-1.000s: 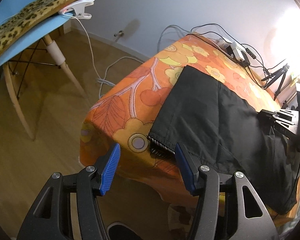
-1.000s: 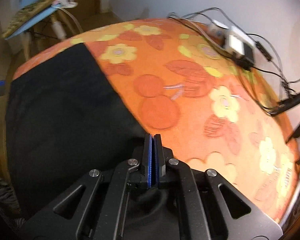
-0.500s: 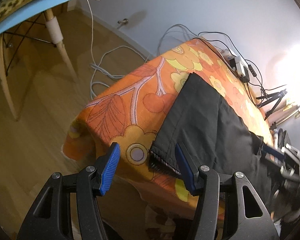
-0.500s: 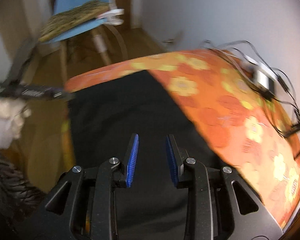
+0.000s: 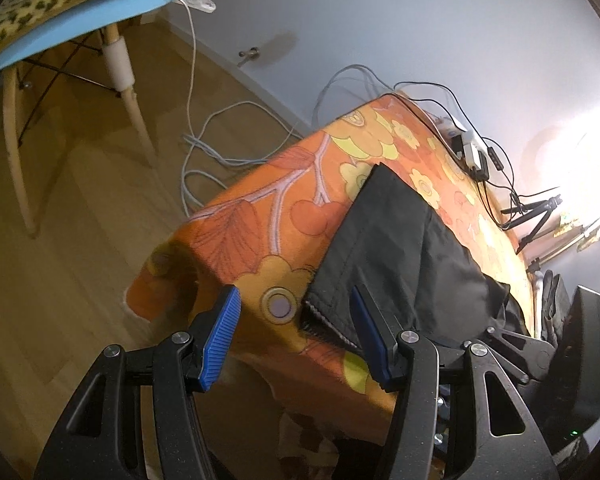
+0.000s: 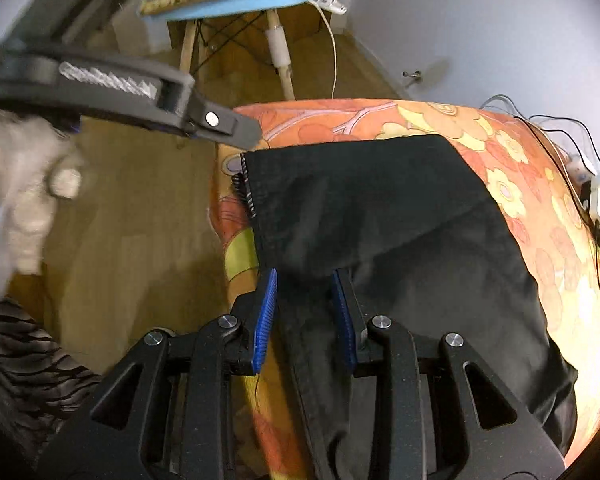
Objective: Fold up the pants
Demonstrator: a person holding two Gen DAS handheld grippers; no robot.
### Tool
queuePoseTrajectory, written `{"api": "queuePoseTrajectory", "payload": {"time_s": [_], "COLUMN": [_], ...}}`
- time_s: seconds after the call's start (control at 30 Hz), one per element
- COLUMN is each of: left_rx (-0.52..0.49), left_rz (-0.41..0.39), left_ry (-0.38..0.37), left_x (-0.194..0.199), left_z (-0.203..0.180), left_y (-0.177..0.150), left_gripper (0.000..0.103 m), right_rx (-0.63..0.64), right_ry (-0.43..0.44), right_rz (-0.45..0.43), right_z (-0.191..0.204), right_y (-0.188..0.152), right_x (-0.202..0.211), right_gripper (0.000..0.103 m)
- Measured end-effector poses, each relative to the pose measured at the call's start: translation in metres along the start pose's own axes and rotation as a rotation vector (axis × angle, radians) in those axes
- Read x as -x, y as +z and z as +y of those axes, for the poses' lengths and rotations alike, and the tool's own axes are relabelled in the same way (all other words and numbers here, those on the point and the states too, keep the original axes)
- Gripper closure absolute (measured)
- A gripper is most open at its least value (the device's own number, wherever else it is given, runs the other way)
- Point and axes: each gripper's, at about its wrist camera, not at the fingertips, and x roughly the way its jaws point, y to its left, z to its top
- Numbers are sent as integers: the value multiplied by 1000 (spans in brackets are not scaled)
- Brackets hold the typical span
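Black pants (image 5: 395, 248) lie flat on a table covered with an orange flowered cloth (image 5: 284, 216). The hem with a frayed striped edge (image 5: 319, 320) lies near the table's corner. My left gripper (image 5: 296, 336) is open and empty, just off the table corner in front of the hem. My right gripper (image 6: 303, 316) is open and empty over the near edge of the pants (image 6: 379, 208). The left gripper's body (image 6: 112, 88) shows at the upper left of the right wrist view.
A blue chair (image 5: 72, 28) with a leopard cushion stands on the wooden floor at the left. White cables (image 5: 220, 136) trail on the floor. A power strip and black cables (image 5: 471, 152) lie along the table's far edge by the wall. A tripod (image 5: 535, 216) stands at the right.
My right gripper has opened, let go of the pants, and swung from the far side to the near edge towards the hem. My left gripper stayed open near the corner, shifting slightly.
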Motion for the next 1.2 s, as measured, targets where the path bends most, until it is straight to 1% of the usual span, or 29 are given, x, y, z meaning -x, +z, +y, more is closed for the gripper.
{"api": "queuePoseTrajectory", "payload": {"time_s": [0.03, 0.07, 0.1, 0.13, 0.17, 0.23, 0.33, 0.37, 0.4, 0.43, 0.47, 0.6, 0.63, 0.67, 0.73, 0.8, 0.87, 0.9, 0.93, 0.97, 1.07, 1.2], "left_rx": [-2, -4, -3, -1, 1, 3, -3, -5, -6, -9, -13, -3, 2, 8, 14, 15, 14, 16, 20, 24, 38, 38], "left_rz": [-3, -2, -2, 0, 3, 7, 2, 1, 1, 2, 4, 14, 14, 15, 13, 11, 12, 14, 18, 22, 37, 62], "left_ry": [3, 3, 2, 1, -3, -5, -10, -12, -13, -14, -13, -10, -9, -12, -17, -21, -26, -30, -33, -39, -66, -103], "left_x": [1, 1, 1, 1, 1, 0, 1, 2, 2, 2, 1, -1, -1, -1, -1, 0, 0, -1, -2, -3, -7, -14], "left_z": [2, 2, 3, 4, 5, 5, 2, 1, 0, 0, -1, 1, 2, 4, 4, 3, 2, 2, 1, 0, -4, -16], "left_y": [0, 0, 0, 0, 0, 0, 1, 2, 1, 1, 0, -1, -1, -1, 0, 0, 0, -1, -1, -2, -3, -5], "left_gripper": [47, 47, 47, 47, 47, 47, 47, 47, 47, 47, 47, 47, 47, 47, 47, 47, 47, 47, 47, 47, 47, 47], "right_rx": [6, 15, 20, 21, 25, 21, 20, 28, 40, 53, 66, 121, 125, 120, 82, 43, 25, 14, -9, -58, -171, -220], "right_ry": [3, 9, 14, 4, -14, -1, 66, 62, 51, 38, 25, -5, -12, -17, -10, 29, 40, 37, 38, 62, 121, 141], "right_rz": [4, 2, 6, 15, 25, 36, 11, -4, -7, -15, -23, 2, -14, -11, -2, 5, -2, -7, -12, -18, -33, -53], "right_z": [0, 0, -1, -2, -5, -10, -9, -4, 0, 4, 8, 22, 23, 22, 16, 9, 7, 6, 3, -5, -29, -39], "right_y": [0, 0, -1, -1, -3, -3, -2, 1, 4, 6, 8, 10, 10, 11, 14, 14, 12, 10, 10, 9, 4, -3], "right_x": [-2, -3, -2, -3, -4, -3, 6, 7, 5, 4, 2, -13, -13, -14, -16, -14, -11, -9, -9, -8, -9, -6], "right_gripper": [74, 78, 93, 98, 99, 99, 99, 97, 82, 72, 57, 56, 56, 56, 65, 76, 82, 87, 90, 93, 94, 94]}}
